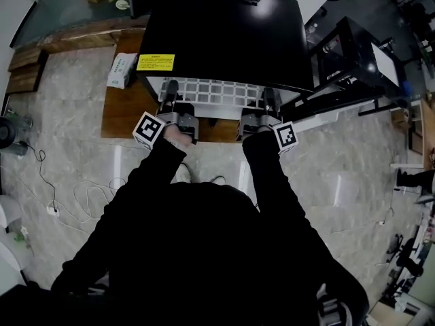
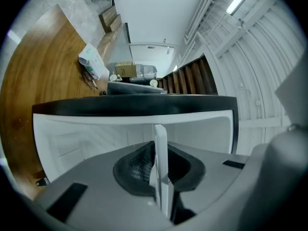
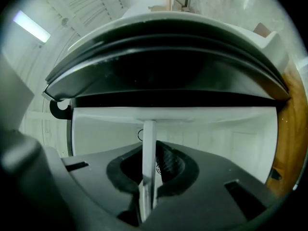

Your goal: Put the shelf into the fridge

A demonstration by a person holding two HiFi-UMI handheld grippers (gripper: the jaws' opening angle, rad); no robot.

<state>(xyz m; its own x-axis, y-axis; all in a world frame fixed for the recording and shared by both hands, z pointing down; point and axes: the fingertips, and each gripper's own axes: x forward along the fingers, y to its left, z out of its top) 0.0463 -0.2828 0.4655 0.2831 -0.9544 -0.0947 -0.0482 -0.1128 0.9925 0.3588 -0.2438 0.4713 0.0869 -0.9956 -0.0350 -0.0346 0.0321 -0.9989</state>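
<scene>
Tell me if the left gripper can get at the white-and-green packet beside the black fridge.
Probably not: the left gripper is shut on the white grid shelf, though nothing blocks the white-and-green packet.

No words or numbers can be read anywhere. In the head view, left of centre in the upper half, a yellow label (image 1: 155, 62) sits on the black top of the fridge (image 1: 224, 32); it carries lines of dark print, too small to make out. Just left of it, a white and green box (image 1: 122, 70) lies on a wooden surface, its printing also too small to read. Near the middle of the frame, the cubes on the left gripper (image 1: 168, 92) and right gripper (image 1: 270, 97) show black-and-white square marker patterns, not letters. Both gripper views show no writing.
</scene>
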